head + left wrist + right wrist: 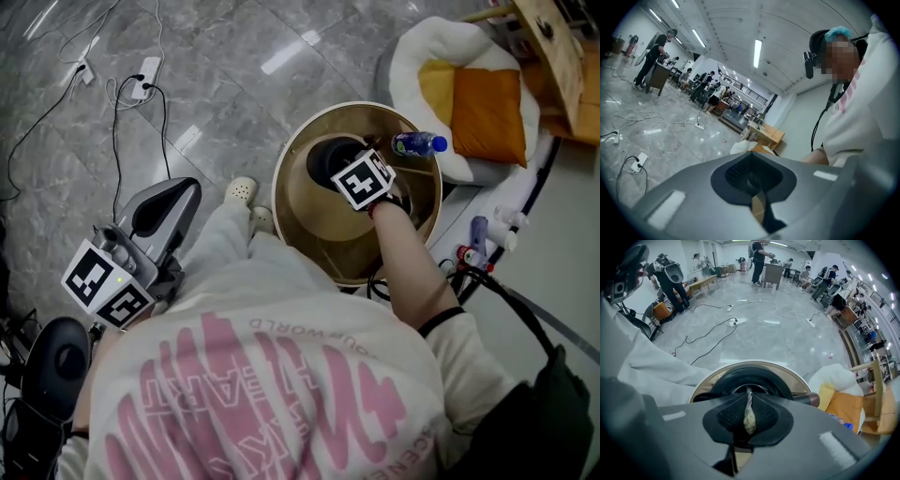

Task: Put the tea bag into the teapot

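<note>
R claw (748, 403): you're pinching the tea bag (749, 420), pointing down over the teapot (717, 380) mouth | handling: looking light, soft, tearable, so you're wanting a gentle pinch near its top edge | L claw (751, 180): you're holding it clenched, empty, aside

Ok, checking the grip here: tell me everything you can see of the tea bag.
The tea bag is a small, pale beige pouch, crumpled and tapering to a thin top end. It stands edge-on, pinched between the dark ribbed pads of the right gripper, which is shut on it, over the mouth of the black teapot. Nothing else seems to touch it.
</note>
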